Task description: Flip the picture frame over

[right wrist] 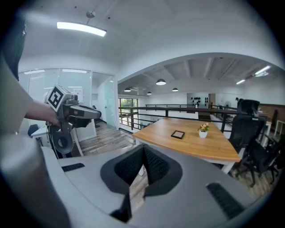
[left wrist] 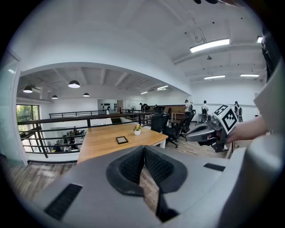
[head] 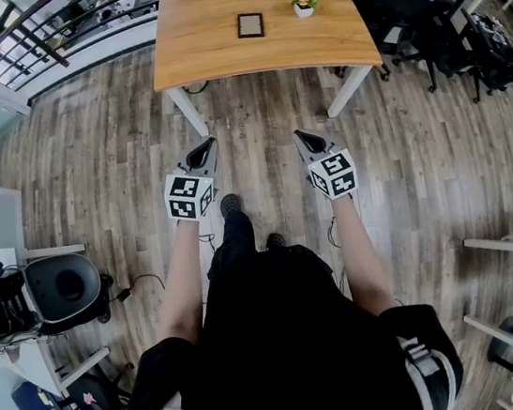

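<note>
- left gripper (head: pixel 203 152): jaws pressed together on nothing, held out ahead of the person and tipped slightly downward, aimed toward the table.
- right gripper (head: pixel 305 139): jaws likewise closed and empty, level with the left one and well apart from it.
- picture frame (head: pixel 250 25): lay flat on the wooden table (head: pixel 208 59), near a small potted plant (head: pixel 304 2) but not touching it; which face was up could not be told.
- both grippers hung over the plank floor (head: pixel 117 153), well short of the table's near edge, so the flip was judged not yet begun.
- a flat-lying frame offers little to pinch, so the jaws would probably need to open and work at one edge.
</note>
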A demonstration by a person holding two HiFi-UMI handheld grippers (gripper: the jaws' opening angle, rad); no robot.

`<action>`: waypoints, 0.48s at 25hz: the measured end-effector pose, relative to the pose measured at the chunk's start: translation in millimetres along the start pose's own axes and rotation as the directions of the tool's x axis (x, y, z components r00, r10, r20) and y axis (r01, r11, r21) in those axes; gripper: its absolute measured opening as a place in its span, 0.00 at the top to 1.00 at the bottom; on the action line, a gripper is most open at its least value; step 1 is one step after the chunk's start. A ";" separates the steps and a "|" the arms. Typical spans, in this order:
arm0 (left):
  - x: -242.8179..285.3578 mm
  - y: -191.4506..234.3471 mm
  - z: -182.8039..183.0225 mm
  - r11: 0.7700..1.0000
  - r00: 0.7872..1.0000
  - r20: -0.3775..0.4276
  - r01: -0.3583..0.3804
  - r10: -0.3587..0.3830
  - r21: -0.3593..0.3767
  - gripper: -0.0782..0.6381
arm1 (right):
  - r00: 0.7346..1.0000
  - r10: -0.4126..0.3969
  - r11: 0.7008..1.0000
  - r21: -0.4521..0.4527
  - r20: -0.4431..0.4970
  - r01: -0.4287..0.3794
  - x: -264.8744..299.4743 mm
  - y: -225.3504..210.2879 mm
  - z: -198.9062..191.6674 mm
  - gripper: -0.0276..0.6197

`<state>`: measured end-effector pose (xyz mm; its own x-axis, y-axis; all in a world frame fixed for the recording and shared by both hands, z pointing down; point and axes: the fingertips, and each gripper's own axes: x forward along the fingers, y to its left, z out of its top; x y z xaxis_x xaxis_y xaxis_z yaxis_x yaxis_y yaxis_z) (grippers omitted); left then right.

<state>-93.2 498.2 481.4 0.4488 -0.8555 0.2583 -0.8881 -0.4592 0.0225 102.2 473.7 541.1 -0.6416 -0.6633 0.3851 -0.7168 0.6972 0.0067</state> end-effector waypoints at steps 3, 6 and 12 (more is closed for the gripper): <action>5.6 3.4 3.0 1.000 1.000 -0.002 0.009 -0.009 0.007 0.86 | 1.000 0.005 1.000 -0.001 0.008 -0.005 6.3 -1.9 5.4 0.95; 8.2 11.2 3.1 1.000 1.000 -0.003 0.019 -0.019 0.013 0.86 | 1.000 0.001 1.000 0.010 0.028 -0.001 10.8 -3.4 9.7 0.95; 21.9 46.5 3.9 0.999 1.000 0.013 0.010 -0.009 -0.042 0.86 | 0.999 0.004 1.000 0.000 0.032 -0.004 29.9 -2.4 18.5 0.95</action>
<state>-124.3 457.1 484.3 0.4583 -0.8543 0.2451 -0.8870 -0.4570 0.0656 79.7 447.1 535.6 -0.6529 -0.6687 0.3557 -0.7140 0.7001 0.0055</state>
